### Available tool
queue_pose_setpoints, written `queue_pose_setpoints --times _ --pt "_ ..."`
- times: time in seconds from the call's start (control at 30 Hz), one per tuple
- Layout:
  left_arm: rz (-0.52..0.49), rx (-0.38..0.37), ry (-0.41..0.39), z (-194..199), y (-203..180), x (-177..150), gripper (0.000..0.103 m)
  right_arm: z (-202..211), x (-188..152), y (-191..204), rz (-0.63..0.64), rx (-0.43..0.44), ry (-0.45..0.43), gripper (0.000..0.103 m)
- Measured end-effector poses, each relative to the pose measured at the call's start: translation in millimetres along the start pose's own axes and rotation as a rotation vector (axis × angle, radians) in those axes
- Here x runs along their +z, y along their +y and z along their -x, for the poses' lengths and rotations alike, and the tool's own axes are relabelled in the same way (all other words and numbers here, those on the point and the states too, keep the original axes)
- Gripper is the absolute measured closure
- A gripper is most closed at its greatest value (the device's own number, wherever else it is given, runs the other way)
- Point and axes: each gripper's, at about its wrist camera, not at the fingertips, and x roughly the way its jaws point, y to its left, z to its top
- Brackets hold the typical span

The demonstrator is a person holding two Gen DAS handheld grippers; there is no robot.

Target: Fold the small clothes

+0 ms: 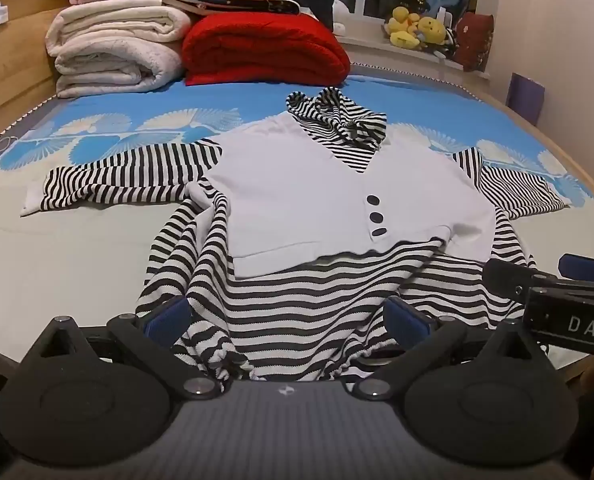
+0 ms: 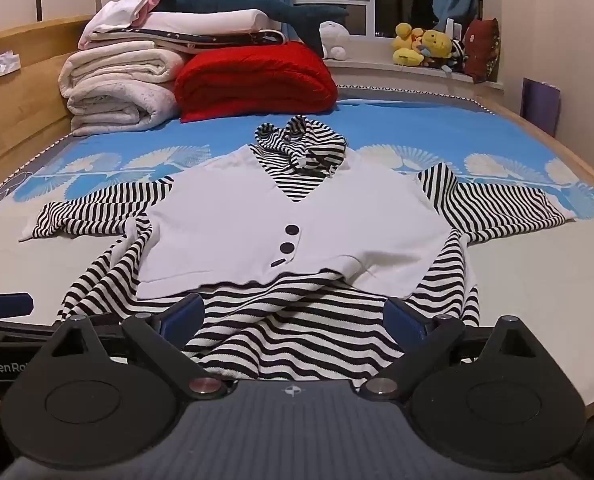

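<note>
- Near the front edge of the bed (image 1: 57, 248), a small black-and-white striped garment with a white vest-like front panel (image 1: 309, 200) lies spread face up, its hem toward the cameras and its crumpled striped hood toward the far end.
- Three dark round buttons (image 1: 377, 216) run down the white panel below its V-shaped neckline.
- One striped sleeve (image 1: 129, 176) stretches toward the left edge of the bed; the other striped sleeve (image 2: 509, 208) reaches toward the right edge.
- The striped lower part is rumpled, with diagonal folds and a gathered hem at the front edge.
- The left gripper (image 1: 289, 320), black with blue pads, has its jaws spread wide over the hem; striped cloth lies between the fingers, and the pads do not press on it.
- The right gripper (image 2: 297, 316), of the same make, also stands wide open over the hem on the right side, with nothing clamped.
- In the left wrist view the right gripper's body enters from the right, just beside the left one.
- The bed cover is pale grey near the front and blue with white fan-shaped prints farther back.
- At the far left corner sits a stack of folded cream blankets (image 2: 117, 80), with a folded red quilt (image 2: 253, 80) touching it on the right.
- A dark teal plush shark (image 2: 257, 4) lies on top of the stack.
- Yellow plush toys (image 2: 421, 46) sit on the windowsill beyond the far edge.
</note>
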Motion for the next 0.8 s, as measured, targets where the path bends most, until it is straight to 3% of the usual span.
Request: queue_pose_setpoints --times 0.8 --pt "0.004 -0.003 0.001 -1.3 6.0 -2.5 0.001 0.2 -0.8 2.0 0.009 -0.007 -0.006 0.007"
